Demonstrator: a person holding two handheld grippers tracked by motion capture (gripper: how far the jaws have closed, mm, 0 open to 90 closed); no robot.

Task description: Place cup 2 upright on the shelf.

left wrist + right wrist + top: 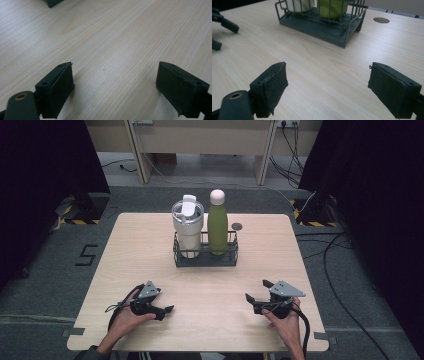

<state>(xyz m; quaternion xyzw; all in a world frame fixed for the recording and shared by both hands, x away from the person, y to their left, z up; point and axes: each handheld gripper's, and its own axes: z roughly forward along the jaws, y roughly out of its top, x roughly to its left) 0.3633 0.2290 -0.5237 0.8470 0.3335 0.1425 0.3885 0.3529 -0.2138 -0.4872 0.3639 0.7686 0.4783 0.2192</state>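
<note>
Nearest the high camera, two forearms enter from the bottom edge, each hand holding a black two-jaw gripper low over a pale wooden table (150,245). The left gripper (169,310) sits at about 7 o'clock on the tabletop, its jaws pointing toward 3 o'clock. The right gripper (256,290) sits at about 5 o'clock, its jaws pointing toward 10 o'clock. Both have their jaws spread wide, with bare wood between the pads and nothing pinched; the left gripper view and the right gripper view confirm this.

At 12 o'clock from the table's centre stands a dark wire rack (205,257), its long axis running from 9 o'clock to 3 o'clock. Two drink containers stand upright in it, their long axes vertical and tops pointing straight up. The cream tumbler (188,227), with a clear lid, fills the 9 o'clock half. The green bottle (217,227), with a pale cap, fills the 3 o'clock half, just beside the tumbler.

The rack lies well apart from both grippers: at roughly 1 o'clock from the left gripper and 11 o'clock from the right. In the right gripper view the rack sits ahead of the jaws at 12 o'clock. A small round grey disc (236,226) sits in the tabletop at 3 o'clock of the bottle.
</note>
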